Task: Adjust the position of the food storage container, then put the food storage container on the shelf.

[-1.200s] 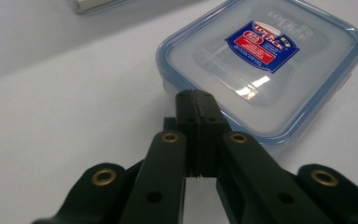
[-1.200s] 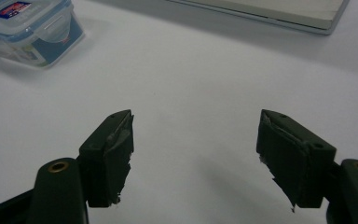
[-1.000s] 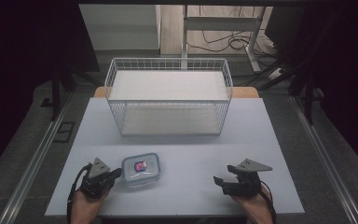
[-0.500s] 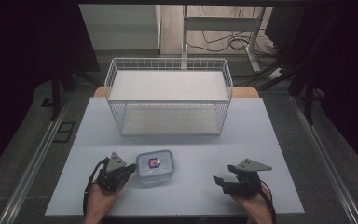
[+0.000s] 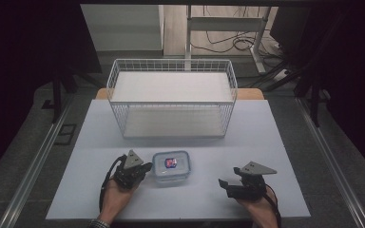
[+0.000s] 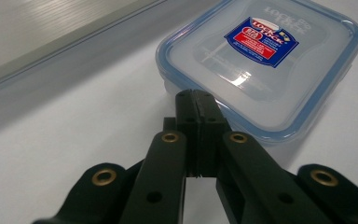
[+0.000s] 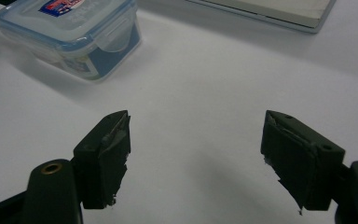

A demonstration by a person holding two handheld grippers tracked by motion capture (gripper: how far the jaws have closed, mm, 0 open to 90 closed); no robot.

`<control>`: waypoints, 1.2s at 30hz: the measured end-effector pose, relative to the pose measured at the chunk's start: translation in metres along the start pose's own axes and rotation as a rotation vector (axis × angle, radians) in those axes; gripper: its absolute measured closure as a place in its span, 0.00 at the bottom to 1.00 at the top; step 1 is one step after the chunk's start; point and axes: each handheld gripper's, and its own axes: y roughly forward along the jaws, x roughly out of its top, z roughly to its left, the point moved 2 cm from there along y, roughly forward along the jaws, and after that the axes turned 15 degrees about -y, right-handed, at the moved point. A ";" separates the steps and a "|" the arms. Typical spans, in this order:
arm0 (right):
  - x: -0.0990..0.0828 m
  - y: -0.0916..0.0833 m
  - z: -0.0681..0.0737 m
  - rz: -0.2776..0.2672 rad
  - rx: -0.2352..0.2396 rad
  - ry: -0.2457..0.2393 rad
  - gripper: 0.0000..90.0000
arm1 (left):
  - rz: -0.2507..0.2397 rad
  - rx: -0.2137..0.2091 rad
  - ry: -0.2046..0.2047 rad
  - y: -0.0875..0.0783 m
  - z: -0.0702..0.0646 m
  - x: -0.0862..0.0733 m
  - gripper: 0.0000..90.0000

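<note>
1. Pressing its two jaws flat together with nothing between them, the left gripper (image 5: pixel 145 168) sits at the near-left of the white table (image 5: pixel 275 142), held in the person's left hand (image 5: pixel 116 197).
2. Its closed tips touch, or all but touch, the near side wall of the clear food container (image 6: pixel 261 70); in the left gripper view the tips (image 6: pixel 198 100) meet the box just under the blue-rimmed lid.
3. The food container (image 5: pixel 171 166) lies flat on the table just to the right of the left gripper, lid on, with a red-and-blue label (image 5: pixel 171 162) on top.
4. The right gripper (image 5: pixel 224 184) rests on the table well to the right of the container, held by the right hand (image 5: pixel 261 209), tips pointing left toward the box.
5. Its jaws stand wide apart and have just been opening a little further; only bare tabletop lies between them in the right gripper view (image 7: pixel 196 154).
6. From that gripper, the container (image 7: pixel 70 32) shows ahead and to the left of the jaws, one side latch flap (image 7: pixel 116 35) facing them, well clear of the pads.
7. A white wire basket (image 5: pixel 171 76) stands beyond both grippers at the far side of the table, apart from the box.
</note>
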 end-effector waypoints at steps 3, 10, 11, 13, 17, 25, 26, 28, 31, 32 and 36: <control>0.000 0.000 0.000 0.000 0.000 -0.006 0.26 | 0.012 -0.005 -0.012 0.001 0.003 -0.001 1.00; -0.001 0.000 0.001 0.025 -0.002 -0.020 0.24 | 0.030 -0.001 -0.034 -0.006 0.014 -0.004 0.82; -0.001 0.000 0.000 0.028 0.001 -0.019 0.24 | 0.038 -0.009 -0.034 -0.006 0.016 -0.005 0.78; -0.001 -0.001 0.001 0.031 -0.004 -0.016 0.23 | 0.048 -0.005 -0.034 -0.007 0.018 -0.008 0.69; 0.003 -0.001 0.002 0.037 0.008 0.032 0.24 | 0.041 -0.001 -0.038 -0.009 0.023 -0.011 0.49; 0.022 0.005 0.011 0.069 0.063 0.018 0.38 | 0.002 -0.037 -0.088 -0.013 0.028 -0.007 0.28; 0.024 0.006 0.012 0.074 0.068 0.006 0.39 | 0.000 -0.046 -0.099 -0.013 0.029 -0.007 0.26; 0.030 0.010 0.016 0.077 0.082 -0.004 0.40 | 0.003 -0.076 -0.116 -0.013 0.029 -0.005 0.24; 0.039 0.016 0.016 0.065 0.117 -0.013 0.36 | 0.005 -0.090 -0.113 -0.014 0.027 -0.002 0.20; 0.041 0.018 0.016 0.056 0.125 -0.010 0.35 | 0.004 -0.086 -0.115 -0.014 0.026 -0.001 0.18; 0.057 0.031 0.016 0.006 0.164 -0.002 0.27 | -0.010 -0.107 -0.106 -0.012 0.022 0.004 0.11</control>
